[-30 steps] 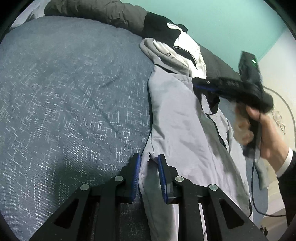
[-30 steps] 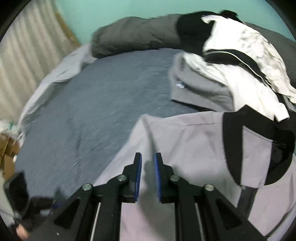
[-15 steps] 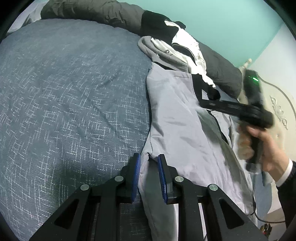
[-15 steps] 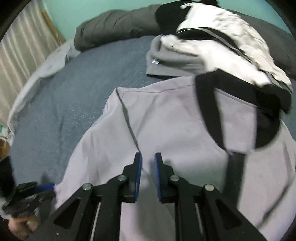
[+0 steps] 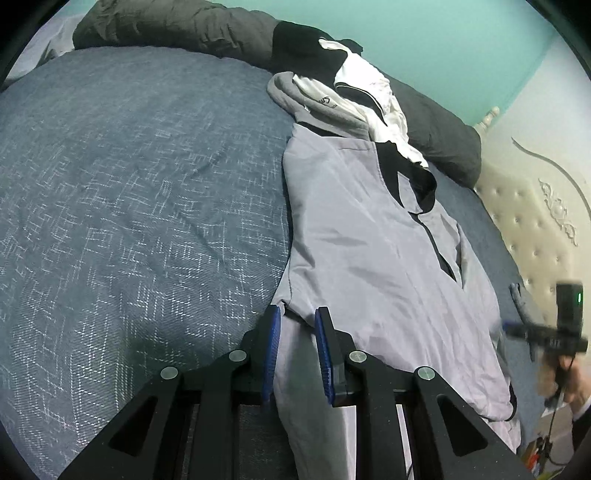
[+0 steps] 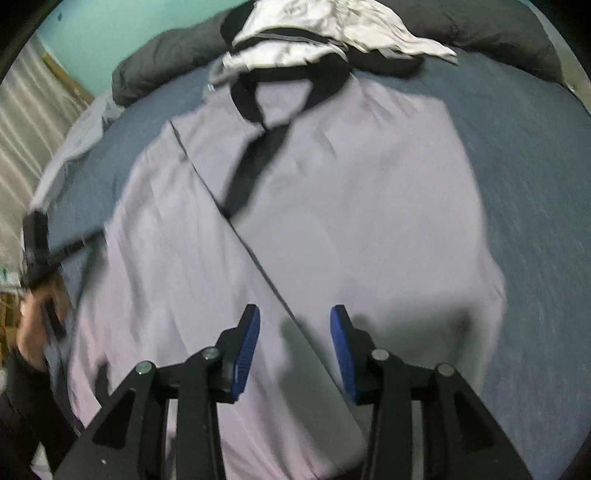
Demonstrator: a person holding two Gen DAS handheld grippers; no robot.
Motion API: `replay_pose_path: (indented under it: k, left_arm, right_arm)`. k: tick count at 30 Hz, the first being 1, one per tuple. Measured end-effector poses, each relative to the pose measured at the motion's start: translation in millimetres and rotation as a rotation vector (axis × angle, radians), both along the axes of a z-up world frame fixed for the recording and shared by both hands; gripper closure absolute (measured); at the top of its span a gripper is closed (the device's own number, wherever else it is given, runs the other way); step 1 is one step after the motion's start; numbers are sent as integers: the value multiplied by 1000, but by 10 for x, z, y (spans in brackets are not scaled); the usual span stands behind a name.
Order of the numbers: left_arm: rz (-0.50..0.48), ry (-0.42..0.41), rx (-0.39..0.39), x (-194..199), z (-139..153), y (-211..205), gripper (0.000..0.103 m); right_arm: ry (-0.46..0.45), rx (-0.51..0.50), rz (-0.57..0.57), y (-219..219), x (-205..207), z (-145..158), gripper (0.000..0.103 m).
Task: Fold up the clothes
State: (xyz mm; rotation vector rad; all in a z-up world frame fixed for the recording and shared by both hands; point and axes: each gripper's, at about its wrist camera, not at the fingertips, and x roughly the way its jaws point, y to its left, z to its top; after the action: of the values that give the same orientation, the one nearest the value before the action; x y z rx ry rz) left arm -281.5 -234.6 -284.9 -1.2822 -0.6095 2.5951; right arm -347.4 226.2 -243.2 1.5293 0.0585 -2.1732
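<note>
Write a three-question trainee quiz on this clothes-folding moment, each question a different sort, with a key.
1. True or false: the left gripper has the grey shirt between its blue pads.
2. The shirt's collar is: A) white B) black C) teal.
3. Fill in: the pile of clothes lies beyond the shirt's ____ end.

Key: 1 true; 2 B; 3 collar.

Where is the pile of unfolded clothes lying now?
In the left wrist view the pile of clothes lies at the far end of the bed, just beyond the collar of the grey shirt, against the dark blanket.
</note>
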Motion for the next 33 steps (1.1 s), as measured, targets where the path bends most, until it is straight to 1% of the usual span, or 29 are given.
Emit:
replay_pose_path:
  k: [3, 7, 12, 13, 14, 17, 18, 21, 23, 26, 29, 33]
  left_arm:
    - [-2, 1, -7, -3, 6, 11, 82]
    - [-3, 1, -15, -1, 1, 4, 82]
    - [3, -2, -18, 6, -11, -24, 82]
    - [5, -2, -18, 3, -14, -29, 82]
    - [6, -3, -18, 1, -17, -33, 82]
    - [6, -6, -18, 1, -31, -41, 82]
    - [6, -7, -17, 2, -34, -41, 82]
    - [7, -7, -15, 6, -32, -43, 82]
    - [4, -6, -15, 3, -29, -39, 82]
    - [3, -8, -10, -5, -40, -33, 82]
    - [0, -9, 0, -13, -66, -27, 82]
    - [10, -1, 10, -25, -62, -61, 82]
  right_arm:
    - [-20, 31, 1, 189, 217, -113, 63]
    - [-25, 61, 24, 312, 364, -240, 63]
    - [-32, 38, 63, 322, 434, -353, 63]
    - [-38, 31, 69, 323, 442, -384, 70]
    - [-43, 23, 75, 324, 447, -411, 80]
    - [-5, 44, 63, 341, 499, -352, 90]
    - [1, 38, 52, 367, 525, -307, 91]
    - [13, 20, 18, 453, 612, -168, 92]
    - [2, 22, 5, 477, 653, -147, 92]
    - [-24, 19, -11, 489, 683, -212, 92]
    - [-34, 17, -21, 378, 674, -253, 92]
    - [-38, 15, -27, 504, 735, -304, 92]
